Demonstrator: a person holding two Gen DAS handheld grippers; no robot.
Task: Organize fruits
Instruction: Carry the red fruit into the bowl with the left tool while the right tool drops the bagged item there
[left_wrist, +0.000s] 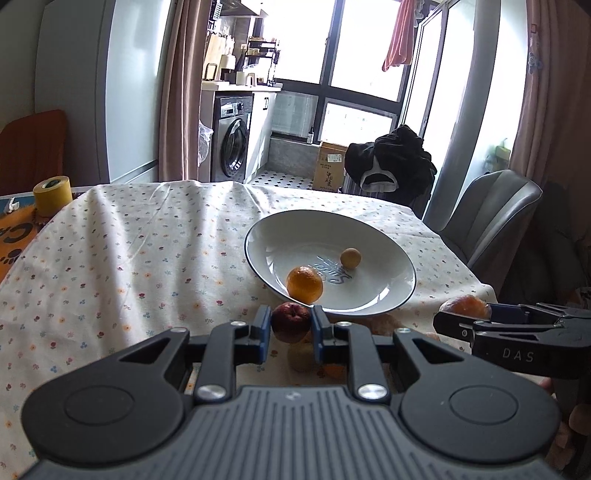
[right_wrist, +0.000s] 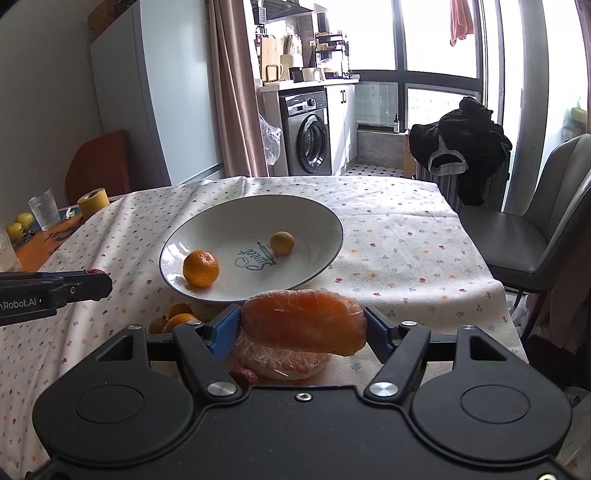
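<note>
Over the near rim of the round white plate with a dark edge (left_wrist: 388, 302), seen from the left wrist, our left gripper (left_wrist: 288, 325) is closed on a small dark red wrinkled fruit (left_wrist: 290, 319), held above the flower-print tablecloth (left_wrist: 129, 258) just short of that rim. Inside the plate lie a round orange mandarin (left_wrist: 304, 284) at the near side and a small tan round fruit (left_wrist: 350, 257) past the lettering. Our right gripper (left_wrist: 461, 317) comes in to the plate's right, with a plastic-wrapped orange piece showing at its tip. A yellow tape roll (left_wrist: 51, 195) stands far to the plate's left.

From the right wrist, our right gripper (right_wrist: 303, 328) is clamped on a plastic-wrapped peeled orange citrus segment (right_wrist: 303, 321), lifted just before the plate's near rim (right_wrist: 325, 269). Beneath it, on the cloth, rests another wrapped citrus piece (right_wrist: 284, 363) with a red fruit (right_wrist: 245, 374) beside it, and a few small orange fruits (right_wrist: 177, 317) lie to the near left of the plate.

We judge the task partly done: two fruits are plated, two are in our grip awaiting placement, and several on the cloth remain to be collected.
</note>
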